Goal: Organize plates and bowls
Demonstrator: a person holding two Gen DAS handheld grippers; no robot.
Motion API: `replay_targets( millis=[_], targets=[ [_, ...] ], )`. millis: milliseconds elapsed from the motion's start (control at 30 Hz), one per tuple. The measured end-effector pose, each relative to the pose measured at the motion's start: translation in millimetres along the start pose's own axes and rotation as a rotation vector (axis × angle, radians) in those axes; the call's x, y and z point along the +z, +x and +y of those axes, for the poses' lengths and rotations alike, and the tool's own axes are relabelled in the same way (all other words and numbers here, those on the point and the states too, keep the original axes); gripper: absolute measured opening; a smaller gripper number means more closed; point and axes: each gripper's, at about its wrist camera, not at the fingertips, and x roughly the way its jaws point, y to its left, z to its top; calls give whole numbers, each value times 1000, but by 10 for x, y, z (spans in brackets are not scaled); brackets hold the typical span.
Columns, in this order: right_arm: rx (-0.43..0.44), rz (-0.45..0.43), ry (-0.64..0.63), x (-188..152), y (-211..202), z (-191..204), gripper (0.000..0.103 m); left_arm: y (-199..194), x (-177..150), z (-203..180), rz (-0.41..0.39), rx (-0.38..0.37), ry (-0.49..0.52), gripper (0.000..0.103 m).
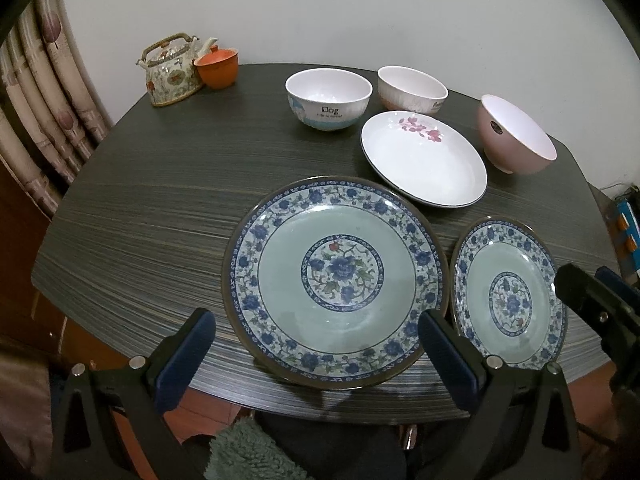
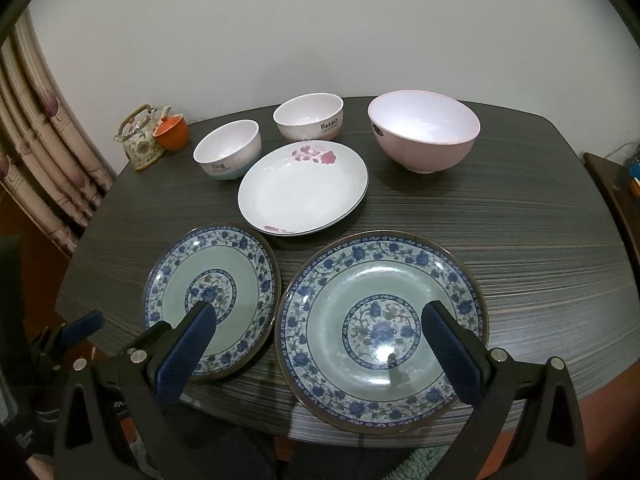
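A dark grey wood-grain counter (image 1: 140, 216) fills the frame. At its upper left corner stands a floral ceramic teapot with a woven handle (image 1: 170, 70), touching a lidded orange ceramic cup (image 1: 216, 66). Patterned beige curtains (image 1: 44, 120) hang at far left.

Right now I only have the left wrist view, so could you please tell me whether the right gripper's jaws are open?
Observer: Yes, the right gripper is open, with one jaw in front of each blue plate: the left blue plate and the right blue plate.
Operator: Thank you. What is the word on the far bowl?
Observer: The far bowl reads "Rabbit".
Operator: Has the white plate just one flower?
Observer: No, the white plate has a second pink flower on its near rim.
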Motion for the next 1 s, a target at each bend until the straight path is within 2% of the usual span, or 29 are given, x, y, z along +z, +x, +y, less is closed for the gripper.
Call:
replay_targets(
  millis=[200, 300, 367, 533, 600, 733, 933, 1000],
  targets=[
    [20, 8, -15, 26, 48, 14, 102, 54, 35, 108, 14, -14, -15, 103],
    [65, 42, -8, 38, 127, 0, 101, 70, 70, 204, 14, -22, -31, 103],
    [101, 67, 0, 47, 197, -15, 97, 86, 103, 294, 17, -31, -53, 103],
    [129, 101, -15, 104, 324, -9, 87, 140, 181, 520, 35, -42, -106, 103],
    [149, 108, -31, 141, 360, 16, 83, 173, 213, 608, 38, -49, -119, 98],
    [194, 138, -68, 240, 471, 79, 78, 321, 253, 823, 98, -110, -188, 88],
    [299, 239, -63, 381, 723, 123, 67, 522, 290, 1085, 163, -198, -278, 71],
    [319, 264, -69, 416, 816, 146, 62, 560, 300, 1137, 169, -212, -292, 69]
  ],
)
